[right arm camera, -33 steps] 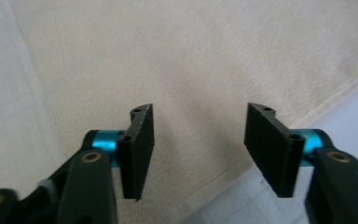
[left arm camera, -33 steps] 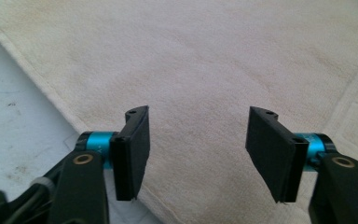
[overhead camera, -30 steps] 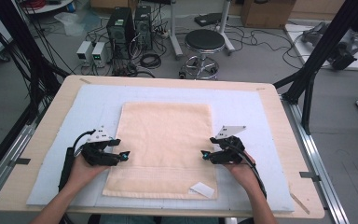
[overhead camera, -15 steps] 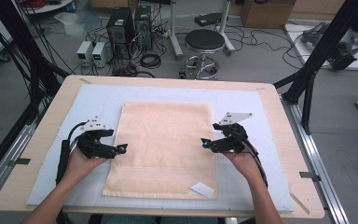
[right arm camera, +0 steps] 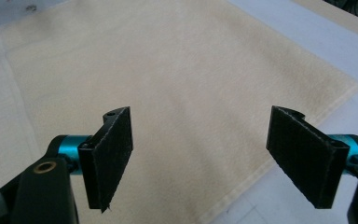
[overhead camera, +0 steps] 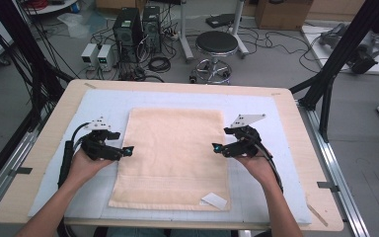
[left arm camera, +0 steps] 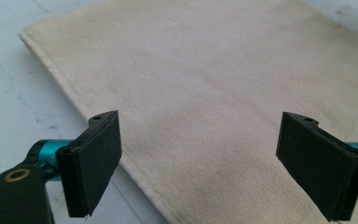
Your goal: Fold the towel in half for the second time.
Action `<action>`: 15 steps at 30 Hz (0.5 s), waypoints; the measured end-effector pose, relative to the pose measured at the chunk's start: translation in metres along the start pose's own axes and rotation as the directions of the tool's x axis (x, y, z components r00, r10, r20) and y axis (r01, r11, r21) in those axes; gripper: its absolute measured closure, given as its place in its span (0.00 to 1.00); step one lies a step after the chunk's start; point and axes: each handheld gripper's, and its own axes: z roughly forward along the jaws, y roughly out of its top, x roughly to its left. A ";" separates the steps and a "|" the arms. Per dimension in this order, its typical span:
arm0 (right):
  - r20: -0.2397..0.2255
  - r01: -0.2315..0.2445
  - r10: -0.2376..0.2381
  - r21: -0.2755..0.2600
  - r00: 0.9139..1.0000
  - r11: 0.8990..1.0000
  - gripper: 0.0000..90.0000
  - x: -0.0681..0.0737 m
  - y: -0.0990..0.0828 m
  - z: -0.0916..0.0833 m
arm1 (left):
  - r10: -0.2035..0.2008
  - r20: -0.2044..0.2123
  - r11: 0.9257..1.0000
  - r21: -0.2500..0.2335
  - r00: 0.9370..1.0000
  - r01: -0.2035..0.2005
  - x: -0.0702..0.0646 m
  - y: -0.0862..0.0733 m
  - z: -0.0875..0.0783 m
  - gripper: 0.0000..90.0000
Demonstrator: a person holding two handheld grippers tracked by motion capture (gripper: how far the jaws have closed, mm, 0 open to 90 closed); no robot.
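The towel (overhead camera: 172, 158) lies flat and spread in the middle of the desk (overhead camera: 296, 123), so the folding looks unstarted. Left tool (overhead camera: 128, 149) and right tool (overhead camera: 217, 147) hover at its side edges, both jaws just opened wide, nothing between them.

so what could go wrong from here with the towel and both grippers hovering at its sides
1. The left gripper and right gripper, jaws just opened and empty, sit at the towel's long edges; uneven grabs would likely skew any fold.
2. The towel lies flat on the pale mat, so a jaw may slide over the thin hem and miss it.
3. The white label at the near corner could snag or end up outside.
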 end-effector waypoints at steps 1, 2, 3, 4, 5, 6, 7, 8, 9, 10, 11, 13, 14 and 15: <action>0.002 0.001 -0.001 0.002 1.000 1.000 0.25 -0.002 0.002 -0.001 | -0.004 -0.001 1.000 -0.010 1.000 0.004 0.003 0.003 0.000 0.17; 0.008 0.005 -0.005 0.005 1.000 1.000 0.25 -0.005 0.004 0.000 | -0.008 0.001 1.000 -0.011 1.000 0.008 0.006 0.007 -0.001 0.17; 0.007 0.003 -0.003 0.010 1.000 1.000 0.25 -0.008 0.007 0.000 | -0.010 -0.003 1.000 -0.008 1.000 0.010 0.009 0.012 -0.001 0.18; 0.013 0.004 -0.004 0.014 1.000 1.000 0.25 -0.012 0.009 0.000 | -0.005 -0.006 1.000 -0.006 1.000 0.005 0.013 0.017 -0.002 0.18; 0.016 0.000 0.000 0.014 1.000 1.000 0.25 -0.015 0.012 0.001 | -0.016 -0.007 1.000 -0.024 1.000 0.016 0.016 0.021 -0.002 0.18; 0.018 -0.002 0.002 0.013 1.000 1.000 0.25 -0.019 0.015 0.001 | -0.021 -0.002 0.999 -0.027 1.000 0.021 0.021 0.026 -0.002 0.19; 0.021 0.004 -0.004 0.019 1.000 1.000 0.25 -0.023 0.018 0.002 | -0.020 -0.011 1.000 -0.023 1.000 0.020 0.026 0.031 -0.002 0.20; 0.031 0.007 -0.008 0.023 0.999 1.000 0.25 -0.027 0.022 0.002 | -0.022 -0.020 1.000 -0.022 1.000 0.021 0.030 0.036 -0.002 0.20; 0.036 0.010 -0.011 0.025 0.999 1.000 0.25 -0.031 0.027 0.003 | -0.024 -0.028 1.000 -0.018 0.999 0.023 0.034 0.041 -0.001 0.21; 0.044 0.013 -0.014 0.022 0.999 1.000 0.25 -0.035 0.031 0.003 | -0.020 -0.037 1.000 -0.021 0.999 0.019 0.038 0.046 0.000 0.21; 0.056 0.013 -0.014 0.026 0.998 1.000 0.25 -0.040 0.035 0.004 | -0.017 -0.045 1.000 -0.016 0.999 0.016 0.041 0.051 0.001 0.22; 0.067 0.005 -0.006 0.018 0.998 1.000 0.25 -0.050 0.042 0.006 | -0.016 -0.060 1.000 -0.025 0.998 0.015 0.048 0.059 0.003 0.22; 0.072 -0.001 -0.001 0.025 0.997 1.000 0.25 -0.054 0.045 0.008 | -0.018 -0.062 0.999 -0.029 0.998 0.016 0.051 0.062 0.005 0.23; 0.076 0.004 -0.007 0.031 0.997 1.000 0.26 -0.059 0.048 0.011 | -0.020 -0.068 0.999 -0.046 0.997 0.017 0.054 0.063 0.009 0.23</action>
